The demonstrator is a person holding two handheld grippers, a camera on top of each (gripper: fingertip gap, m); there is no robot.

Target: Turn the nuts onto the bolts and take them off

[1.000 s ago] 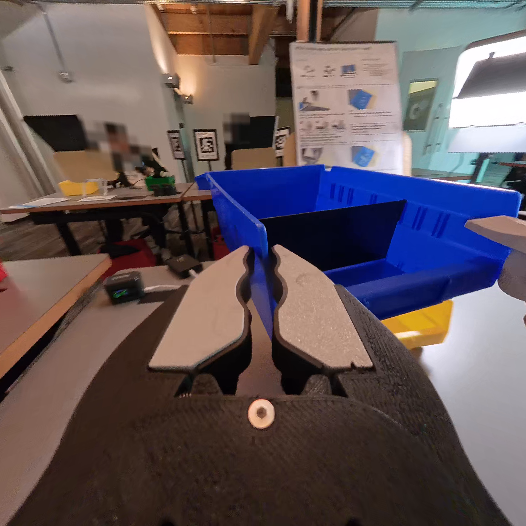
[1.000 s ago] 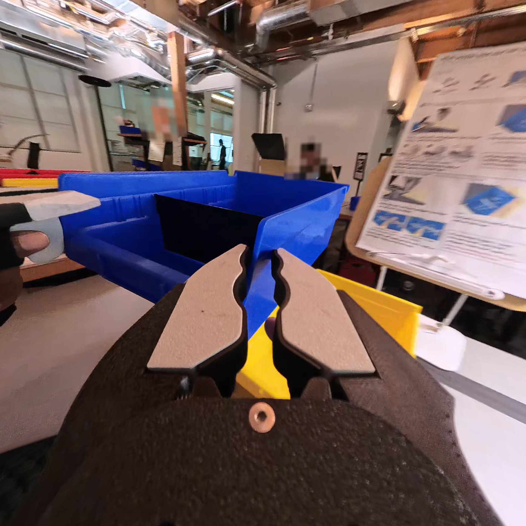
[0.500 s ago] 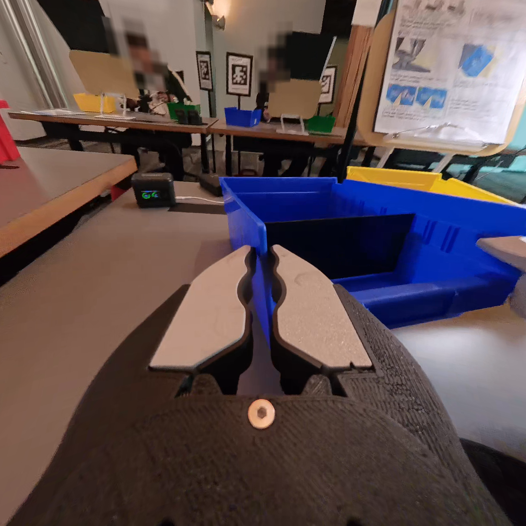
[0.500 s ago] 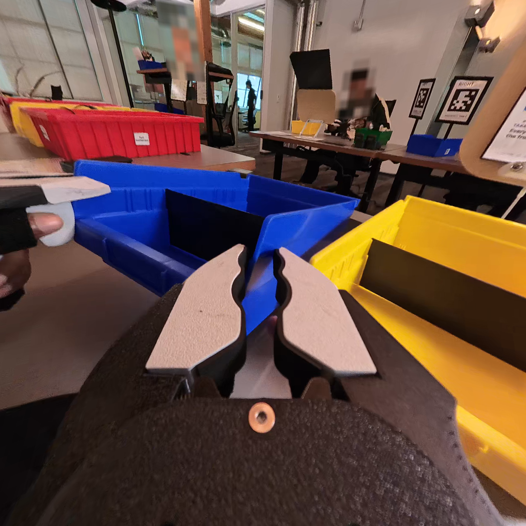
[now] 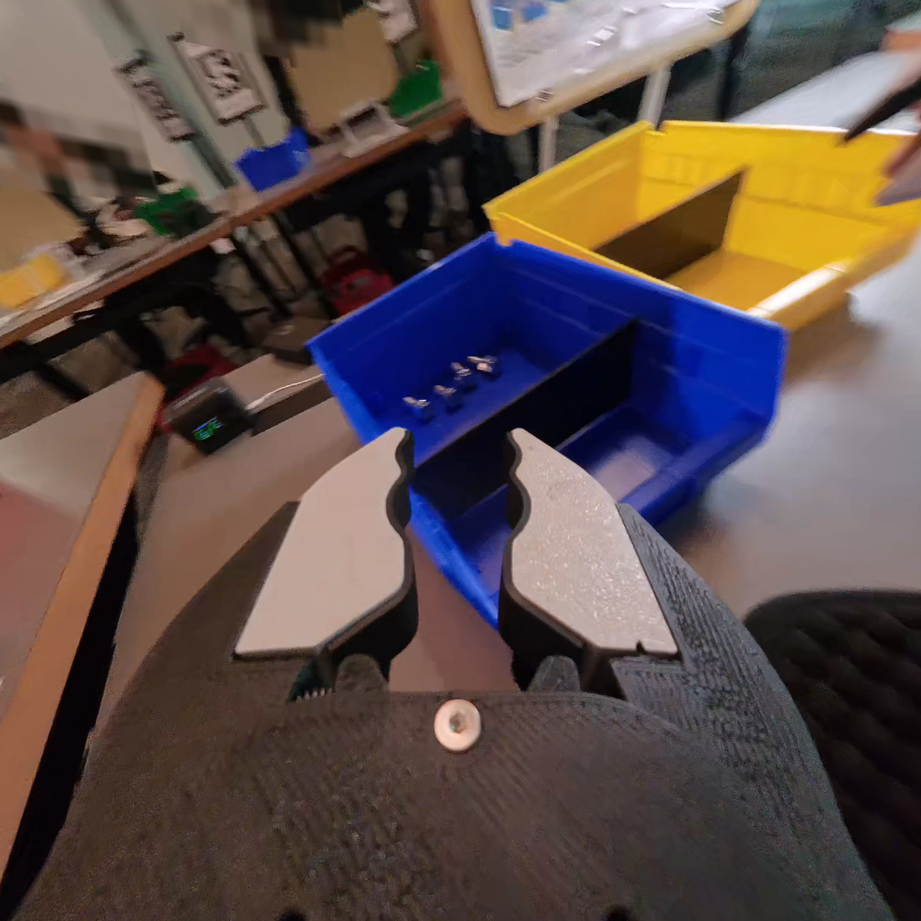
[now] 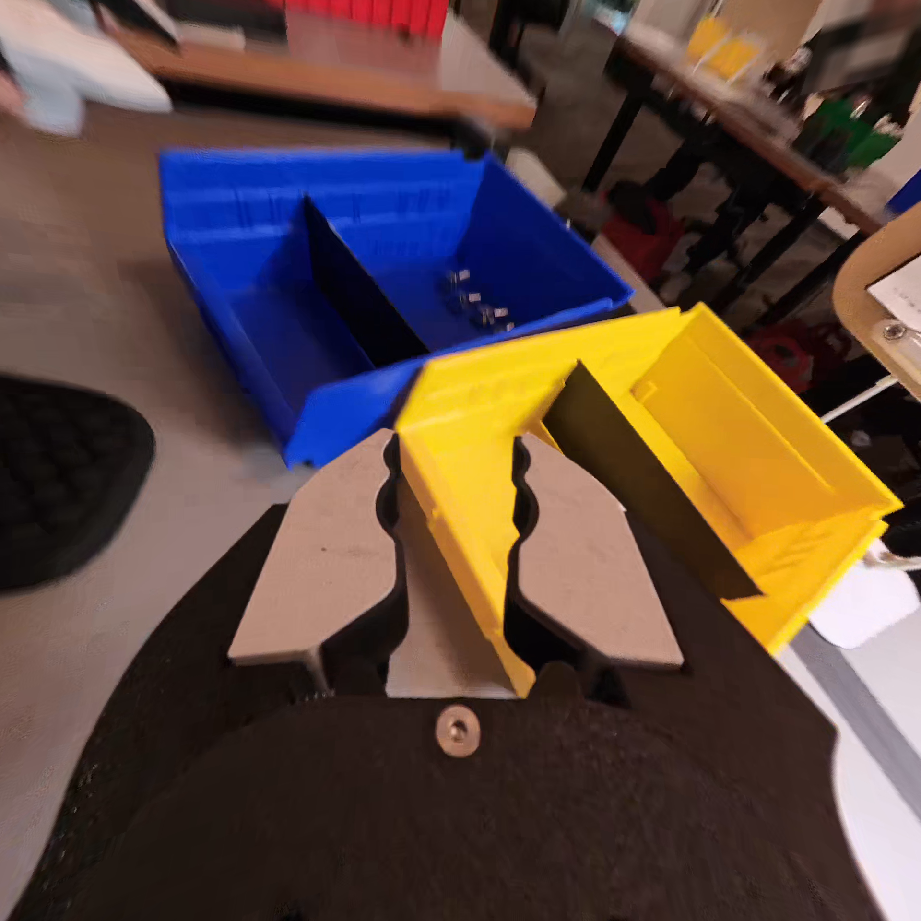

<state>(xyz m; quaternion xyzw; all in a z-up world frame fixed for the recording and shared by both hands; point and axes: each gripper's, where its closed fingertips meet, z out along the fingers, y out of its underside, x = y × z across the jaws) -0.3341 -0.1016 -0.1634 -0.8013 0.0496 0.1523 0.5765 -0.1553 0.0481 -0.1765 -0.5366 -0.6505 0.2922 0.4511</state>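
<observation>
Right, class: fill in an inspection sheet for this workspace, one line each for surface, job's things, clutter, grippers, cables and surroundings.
Surface: grey table, mostly bare.
Job's things: small metal parts, too blurred to tell nuts from bolts, in the far compartment of the blue bin behind its black divider; near compartment looks empty.
Clutter: yellow bin with a dark divider, small black device.
Grippers: left gripper open, empty; right gripper open, empty.
Cables: white cable by the device.
Surroundings: other tables, poster board.

Both wrist views look down from close above the counter [image 5: 822, 448] — left over the blue bin [image 5: 722, 359], right over the yellow bin [image 6: 747, 448] — both bins shared.
</observation>
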